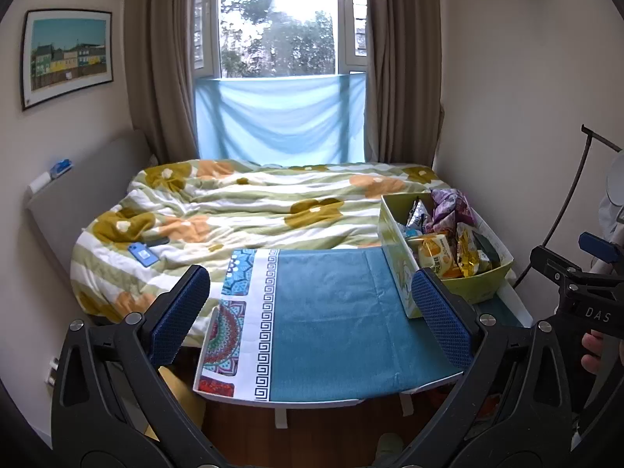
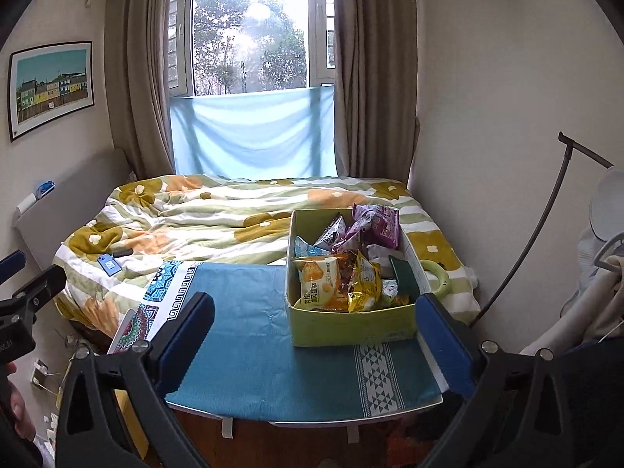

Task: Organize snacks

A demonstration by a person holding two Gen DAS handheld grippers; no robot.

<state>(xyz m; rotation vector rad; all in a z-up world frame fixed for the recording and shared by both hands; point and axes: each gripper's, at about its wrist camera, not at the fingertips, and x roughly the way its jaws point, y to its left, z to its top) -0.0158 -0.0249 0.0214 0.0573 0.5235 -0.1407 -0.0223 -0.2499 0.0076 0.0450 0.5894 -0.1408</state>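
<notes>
A cloth (image 2: 253, 351) is spread over the desk (image 2: 312, 423), which is set against the near edge of a bed (image 2: 195, 226). A box (image 2: 351, 323) is placed on the right part of the cloth, and snack packets (image 2: 343, 277) are heaped inside it. The left part of the cloth is left bare. A quilt (image 1: 241, 210) is laid across the bed behind the desk, and a phone (image 1: 143, 254) is seen lying on it to the left. A window (image 1: 279, 19) is found behind the bed, flanked by curtains (image 1: 160, 58). A picture (image 1: 66, 56) is hung on the left wall, above a headboard (image 1: 85, 195). The left claw (image 1: 312, 316) and right claw (image 2: 316, 345) are held apart before the desk, nothing between either pair of jaws
</notes>
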